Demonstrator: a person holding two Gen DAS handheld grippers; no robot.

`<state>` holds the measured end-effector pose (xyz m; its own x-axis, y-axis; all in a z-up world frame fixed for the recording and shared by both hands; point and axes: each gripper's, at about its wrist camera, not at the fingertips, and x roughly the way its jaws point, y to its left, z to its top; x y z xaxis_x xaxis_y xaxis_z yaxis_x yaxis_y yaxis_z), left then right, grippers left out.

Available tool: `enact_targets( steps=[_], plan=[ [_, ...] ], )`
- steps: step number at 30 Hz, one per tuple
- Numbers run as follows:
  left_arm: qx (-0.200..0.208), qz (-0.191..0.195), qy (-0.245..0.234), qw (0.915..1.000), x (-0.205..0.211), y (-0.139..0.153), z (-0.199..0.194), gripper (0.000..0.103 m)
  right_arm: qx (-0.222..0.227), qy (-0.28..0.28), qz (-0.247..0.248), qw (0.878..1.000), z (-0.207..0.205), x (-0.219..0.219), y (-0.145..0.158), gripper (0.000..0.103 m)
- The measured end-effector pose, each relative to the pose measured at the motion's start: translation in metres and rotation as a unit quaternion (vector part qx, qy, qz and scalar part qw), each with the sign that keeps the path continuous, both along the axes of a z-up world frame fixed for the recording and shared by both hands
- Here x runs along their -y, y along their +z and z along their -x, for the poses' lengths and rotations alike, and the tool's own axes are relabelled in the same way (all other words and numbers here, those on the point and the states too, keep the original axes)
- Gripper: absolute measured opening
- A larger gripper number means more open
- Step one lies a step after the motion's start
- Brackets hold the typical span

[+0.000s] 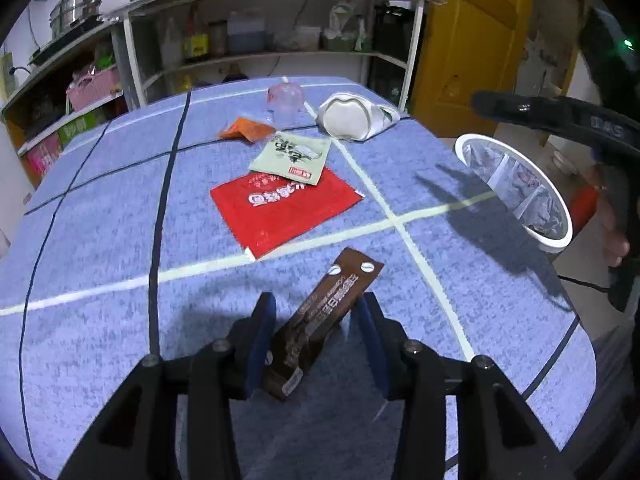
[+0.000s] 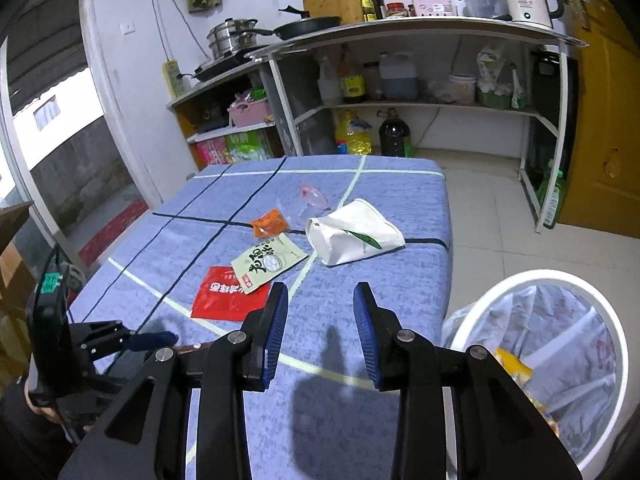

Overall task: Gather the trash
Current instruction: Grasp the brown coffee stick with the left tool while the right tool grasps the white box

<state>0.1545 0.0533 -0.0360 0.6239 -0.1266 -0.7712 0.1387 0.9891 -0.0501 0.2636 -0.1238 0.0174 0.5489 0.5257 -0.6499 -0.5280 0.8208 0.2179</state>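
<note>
Brown wrapper (image 1: 320, 324) sits between our left gripper (image 1: 316, 340) pads, seemingly pinched, above the table's near edge; right gripper (image 2: 320, 332) spread, empty; next we likely swing it to the bin (image 1: 520, 192) at 3 o'clock.

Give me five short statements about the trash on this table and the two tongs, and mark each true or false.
1. The left tongs have a brown wrapper between their pads. True.
2. The right tongs hold the red packet. False: they are open and hold nothing.
3. The green packet lies partly on top of the red packet. True.
4. The white bin stands on the table. False: it stands beside the table.
5. The orange sachet is inside the bin. False: it lies on the table.
</note>
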Motion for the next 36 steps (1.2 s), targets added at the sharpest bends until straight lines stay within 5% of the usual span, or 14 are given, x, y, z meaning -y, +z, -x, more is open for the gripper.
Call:
enact_targets(
  steps=[3, 21, 29, 36],
  plan=[
    [0.003, -0.024, 0.020, 0.9995, -0.001, 0.000, -0.001, 0.021, 0.000, 0.006, 0.006, 1.000, -0.007, -0.011, -0.003, 0.052],
    [0.055, 0.059, 0.080, 0.9935, -0.058, 0.037, -0.017, 0.018, 0.059, 0.041, 0.136, 0.988, -0.064, -0.083, -0.027, 0.052],
    [0.046, 0.081, 0.101, 0.9905, -0.080, 0.031, -0.015, 0.018, 0.032, 0.035, 0.183, 0.982, -0.084, -0.096, -0.051, 0.052],
    [0.040, 0.088, 0.104, 0.9899, -0.082, 0.028, -0.015, 0.018, 0.018, 0.027, 0.175, 0.984, -0.083, -0.089, -0.046, 0.028]
  ],
)
